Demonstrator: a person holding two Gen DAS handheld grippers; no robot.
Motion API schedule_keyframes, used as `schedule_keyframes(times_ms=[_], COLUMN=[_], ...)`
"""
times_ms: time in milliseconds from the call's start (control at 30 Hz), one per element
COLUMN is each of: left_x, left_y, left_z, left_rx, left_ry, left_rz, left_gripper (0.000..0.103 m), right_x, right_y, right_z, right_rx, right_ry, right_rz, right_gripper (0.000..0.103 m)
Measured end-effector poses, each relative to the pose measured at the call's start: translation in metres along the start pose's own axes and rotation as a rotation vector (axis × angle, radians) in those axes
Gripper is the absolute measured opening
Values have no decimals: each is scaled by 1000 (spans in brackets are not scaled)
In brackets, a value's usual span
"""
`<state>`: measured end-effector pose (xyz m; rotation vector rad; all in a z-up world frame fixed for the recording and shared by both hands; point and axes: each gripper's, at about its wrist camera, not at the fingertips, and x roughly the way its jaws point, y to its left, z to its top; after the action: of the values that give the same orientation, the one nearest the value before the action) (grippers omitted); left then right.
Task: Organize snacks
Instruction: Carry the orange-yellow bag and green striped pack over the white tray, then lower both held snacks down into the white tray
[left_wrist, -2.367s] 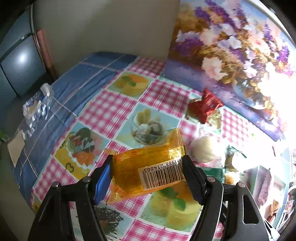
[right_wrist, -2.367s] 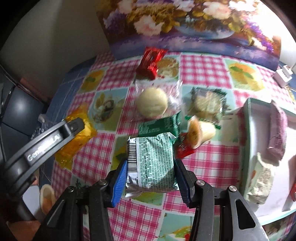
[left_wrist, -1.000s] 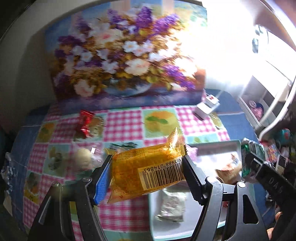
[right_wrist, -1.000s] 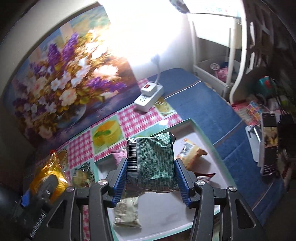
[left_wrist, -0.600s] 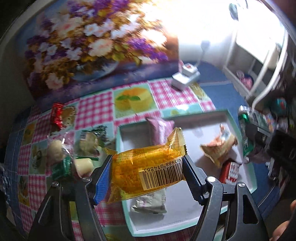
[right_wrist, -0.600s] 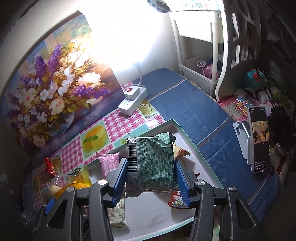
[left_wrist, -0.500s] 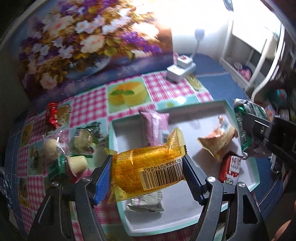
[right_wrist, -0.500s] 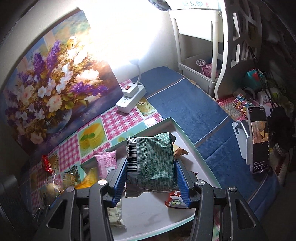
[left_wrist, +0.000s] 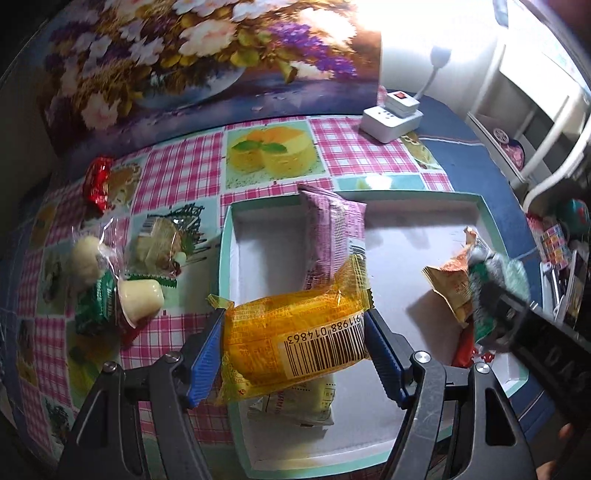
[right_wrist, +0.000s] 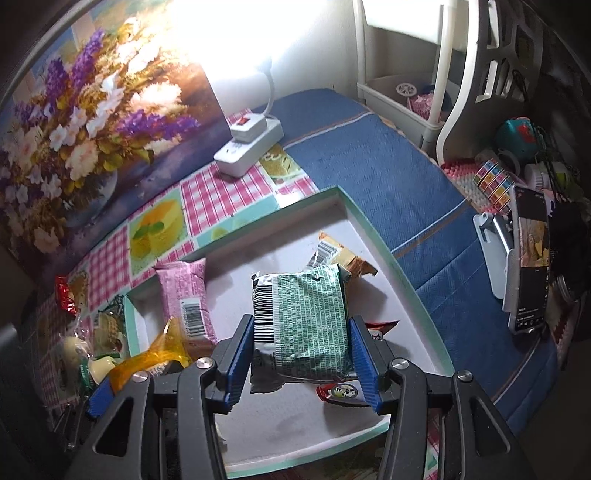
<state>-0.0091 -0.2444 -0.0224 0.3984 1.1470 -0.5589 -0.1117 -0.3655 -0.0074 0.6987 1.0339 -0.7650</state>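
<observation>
Over the tray (left_wrist: 480, 206) you were mid-drop: left gripper (left_wrist: 293, 350) clamped on the orange packet (left_wrist: 295, 332) at 6 o'clock, right gripper (right_wrist: 301, 350) clamped on the green packet (right_wrist: 310, 325). Next, judged: lower, release both inside.

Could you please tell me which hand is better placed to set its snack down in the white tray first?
Probably the right. Its tool holds the green foil packet over open tray floor, while the left tool holds the orange packet by the tray's left wall.
</observation>
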Motion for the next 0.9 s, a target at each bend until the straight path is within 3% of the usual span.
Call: schedule_keyframes(times_ms=[433,900], left_x=[11,20], left_y=[40,42], left_z=[10,19], left_rx=[-185,-216], left_ry=[-24,-64], left_rz=[-43,-49], left_gripper=[74,75], right_x=[37,41], right_y=[14,18], right_z=[-13,-11], right_rx=[-34,-86], right_ry=[101,127], right_rz=[-8,4], right_gripper=[53,53])
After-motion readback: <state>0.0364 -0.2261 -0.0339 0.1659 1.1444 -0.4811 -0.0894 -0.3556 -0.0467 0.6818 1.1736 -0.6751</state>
